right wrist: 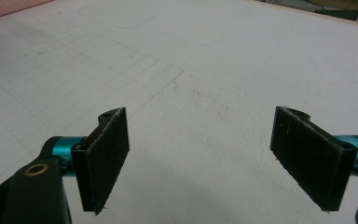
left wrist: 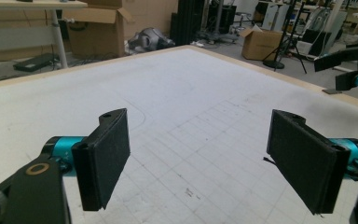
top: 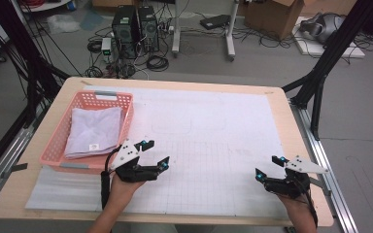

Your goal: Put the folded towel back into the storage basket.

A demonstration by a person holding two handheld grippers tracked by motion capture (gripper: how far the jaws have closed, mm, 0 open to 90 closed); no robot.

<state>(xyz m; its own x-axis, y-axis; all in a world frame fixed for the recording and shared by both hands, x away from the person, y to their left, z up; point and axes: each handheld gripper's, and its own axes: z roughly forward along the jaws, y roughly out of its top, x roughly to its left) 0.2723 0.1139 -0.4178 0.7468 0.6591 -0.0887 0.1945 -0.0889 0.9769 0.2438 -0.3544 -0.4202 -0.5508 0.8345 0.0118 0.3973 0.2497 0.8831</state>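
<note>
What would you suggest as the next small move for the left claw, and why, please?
Probably swing the left claw left, over the pink plastic lattice basket, toward the folded pale lilac cloth. Both claws, the right claw included, are open and hold nothing above the white gridded mat, and the cloth is the nearest thing to grasp.

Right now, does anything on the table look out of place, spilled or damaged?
Nothing stands out. The folded cloth lies flat inside the pink basket, which sits squarely at the table's left side. The white mat shows only faint marks. The left gripper and the right gripper are both open and hold nothing.
</note>
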